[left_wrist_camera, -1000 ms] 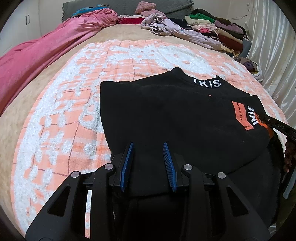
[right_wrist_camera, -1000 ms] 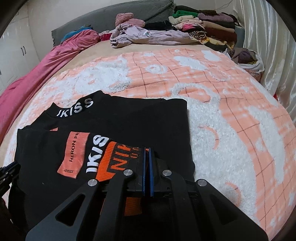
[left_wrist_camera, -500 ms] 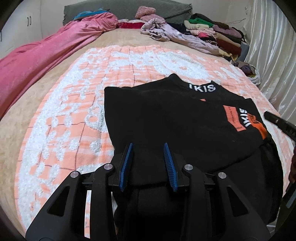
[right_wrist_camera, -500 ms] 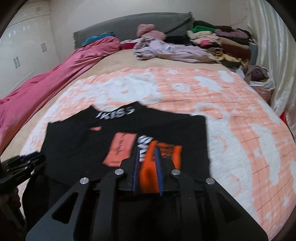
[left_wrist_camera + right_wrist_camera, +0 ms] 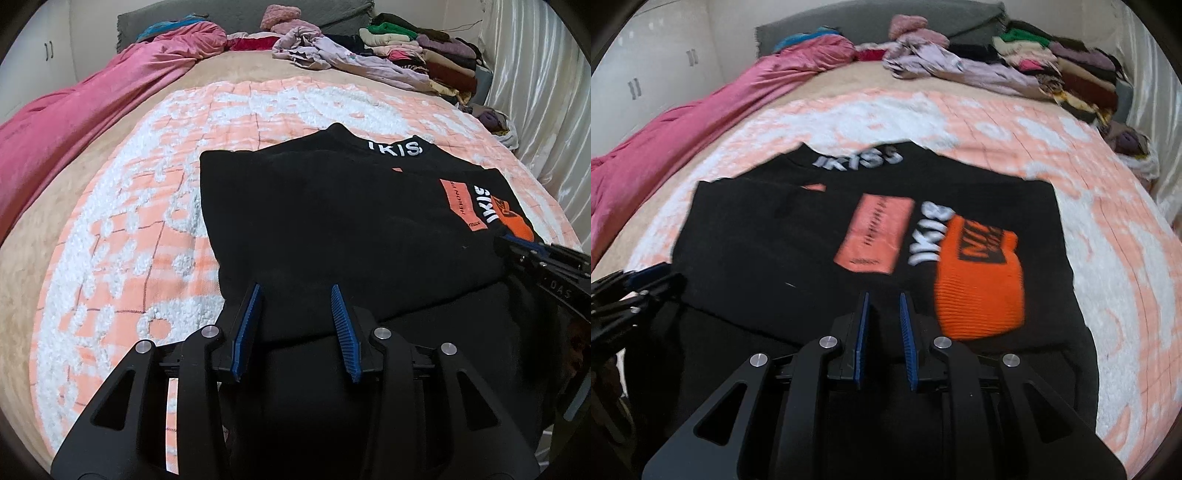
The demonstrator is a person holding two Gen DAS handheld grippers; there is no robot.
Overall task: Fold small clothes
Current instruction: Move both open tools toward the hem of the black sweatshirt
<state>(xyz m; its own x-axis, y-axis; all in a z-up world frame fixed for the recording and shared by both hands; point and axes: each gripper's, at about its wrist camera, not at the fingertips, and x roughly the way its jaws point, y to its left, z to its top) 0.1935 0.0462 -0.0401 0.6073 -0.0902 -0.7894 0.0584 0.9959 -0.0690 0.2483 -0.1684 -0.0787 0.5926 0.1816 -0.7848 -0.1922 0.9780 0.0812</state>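
Observation:
A black sweater [image 5: 351, 221] with white lettering lies folded on the orange-and-white blanket [image 5: 129, 221]. Its sleeve is laid across it, and the sleeve's orange cuff [image 5: 979, 280] rests near the front right. My left gripper [image 5: 295, 287] hovers at the sweater's near left edge. Its jaws are opening, and the cloth lies under them without being pinched. My right gripper [image 5: 884, 295] stands open by a narrow gap just left of the cuff, nothing between its pads. Each gripper shows at the edge of the other's view, the right gripper [image 5: 517, 245] and the left gripper [image 5: 646, 275].
A pink quilt [image 5: 74, 122] runs along the bed's left side. A loose lilac garment [image 5: 351, 59] and a pile of folded clothes [image 5: 417, 55] sit at the far end. A pale curtain [image 5: 535, 92] hangs on the right, and white cupboards [image 5: 646, 81] stand at the left.
My right gripper was shut on the orange cuff, opened, let it go and shifted left of it. The left gripper's jaws have spread slightly wider and stayed in place.

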